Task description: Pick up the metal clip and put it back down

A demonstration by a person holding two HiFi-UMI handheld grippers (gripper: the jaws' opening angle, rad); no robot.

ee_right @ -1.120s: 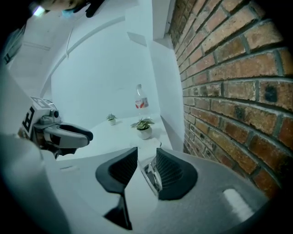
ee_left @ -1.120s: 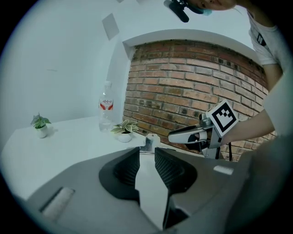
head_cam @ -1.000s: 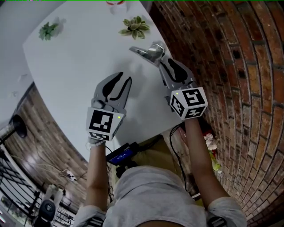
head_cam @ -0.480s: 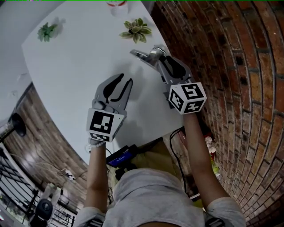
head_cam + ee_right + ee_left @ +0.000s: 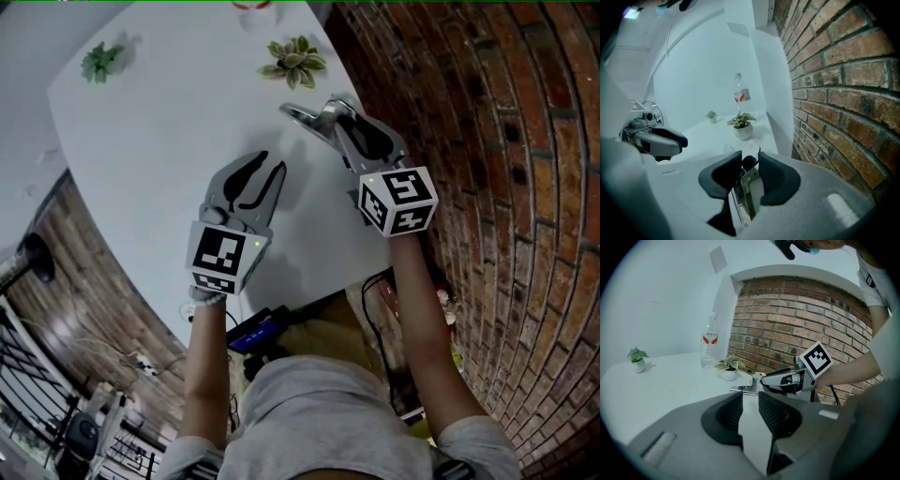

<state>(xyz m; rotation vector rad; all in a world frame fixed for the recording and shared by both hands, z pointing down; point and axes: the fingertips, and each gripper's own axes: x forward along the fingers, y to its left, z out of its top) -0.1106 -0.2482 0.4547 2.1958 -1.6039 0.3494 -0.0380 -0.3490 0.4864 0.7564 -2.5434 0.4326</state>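
The metal clip (image 5: 305,116) lies on the white table (image 5: 159,131) near its right edge. Its silver handles run between the jaws of my right gripper (image 5: 336,114). In the right gripper view the clip (image 5: 753,186) fills the narrow gap of my right gripper (image 5: 750,161), and its black tip touches both pads. These jaws have just been closing on it. My left gripper (image 5: 270,167) hovers over bare table to the left, apart from the clip. It is open, with nothing in its gap. The left gripper view shows the clip (image 5: 746,389) ahead of its jaws.
Behind the clip stands a small potted plant (image 5: 296,58), with another plant (image 5: 101,64) at the far left and a water bottle (image 5: 709,341) at the back. A brick wall (image 5: 487,141) runs close along the table's right edge.
My right gripper has slid forward and down over the clip's handles, and its jaws have narrowed onto them. The left gripper has stayed in place.
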